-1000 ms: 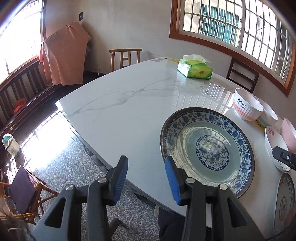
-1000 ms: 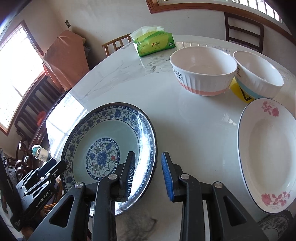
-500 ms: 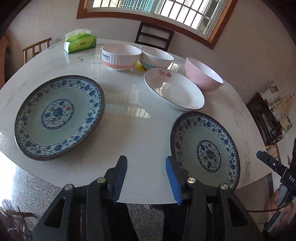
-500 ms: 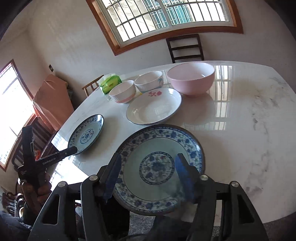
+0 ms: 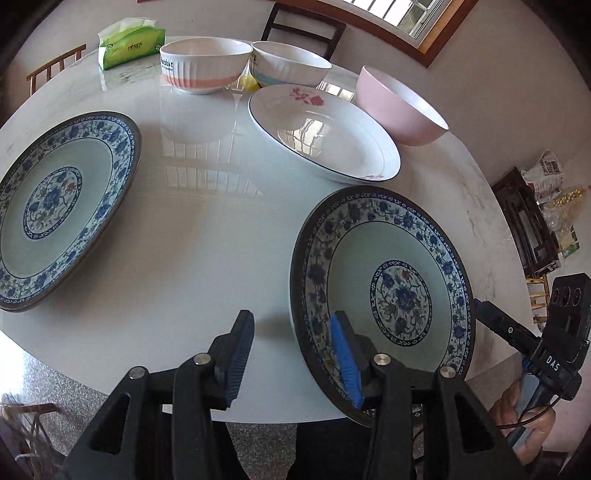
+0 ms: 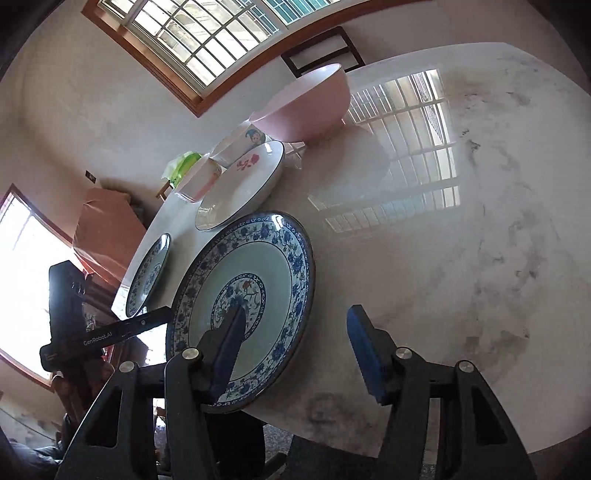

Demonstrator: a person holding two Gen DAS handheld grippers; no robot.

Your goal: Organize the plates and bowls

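Note:
A blue-patterned plate (image 5: 388, 266) (image 6: 255, 269) lies at the table's near edge and overhangs it slightly. My left gripper (image 5: 291, 354) is open and straddles the plate's left rim, one finger over the plate and one over the table. My right gripper (image 6: 295, 347) straddles the opposite rim. Its jaws are closing and the pads do not touch the plate. A matching blue plate (image 5: 55, 206) (image 6: 147, 280) lies to the left. Behind are a white oval plate with red flowers (image 5: 321, 133), a pink bowl (image 5: 399, 107), and two white bowls (image 5: 203, 66) (image 5: 288, 66).
A green tissue pack (image 5: 129, 44) sits at the far side of the white marble table (image 5: 192, 258). Wooden chairs (image 5: 303, 26) stand behind the table. A hand (image 5: 517, 413) holds the right gripper's handle at the table's right edge.
Both grippers swung from the left blue plate to the near one and now flank its rims. The right gripper's jaws stand wider than a second ago, and its view has rolled.

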